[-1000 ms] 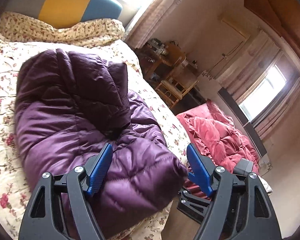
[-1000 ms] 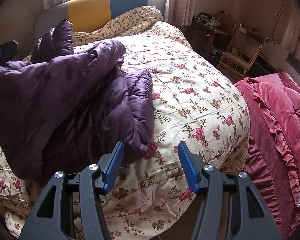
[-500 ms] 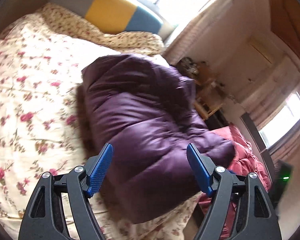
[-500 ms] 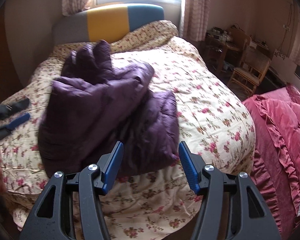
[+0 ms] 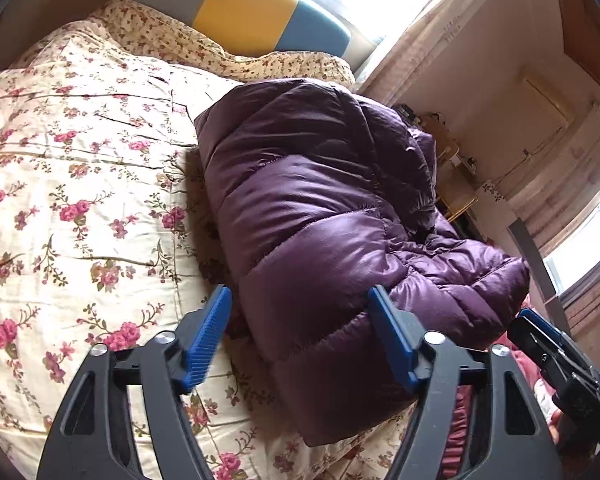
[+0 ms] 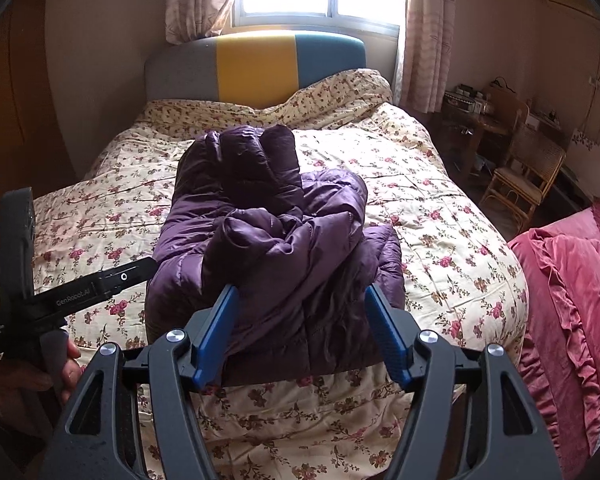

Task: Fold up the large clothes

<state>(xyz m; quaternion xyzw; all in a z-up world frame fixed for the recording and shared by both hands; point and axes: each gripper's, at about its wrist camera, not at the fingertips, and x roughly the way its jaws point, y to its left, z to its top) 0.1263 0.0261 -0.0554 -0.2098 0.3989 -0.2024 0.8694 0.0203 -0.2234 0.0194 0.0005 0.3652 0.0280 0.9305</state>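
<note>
- In the left wrist view, the floral bedspread (image 5: 80,184) fills the left side, cream with pink roses, running up to a grey, yellow and blue headboard (image 5: 240,16).
- The purple down jacket (image 5: 320,216) lies bundled on the bedspread right of centre, its puffy quilted bulk reaching the near edge of the bed.
- The left gripper (image 5: 300,336) hovers over the jacket's near end with its blue-padded jaws spread wide; nothing is pinched between them.
- At the far right of that view, the other black tool's tip pokes in beside the jacket, with curtains (image 5: 428,36) and a bright window behind.
- In the right wrist view, the left gripper's black body sits at the far left, held in a hand (image 6: 40,376) over the bedspread (image 6: 440,248).
- The jacket (image 6: 268,240) sits in the middle of the bed, folded into a lumpy heap, with a dark piece standing up at its far end.
- The right gripper (image 6: 300,332) is poised at the jacket's near edge, jaws wide apart and gripping nothing.
- Further right stand a wicker chair (image 6: 528,172) by a cluttered wooden table (image 6: 476,112), and a red quilt (image 6: 572,300) at the edge.
</note>
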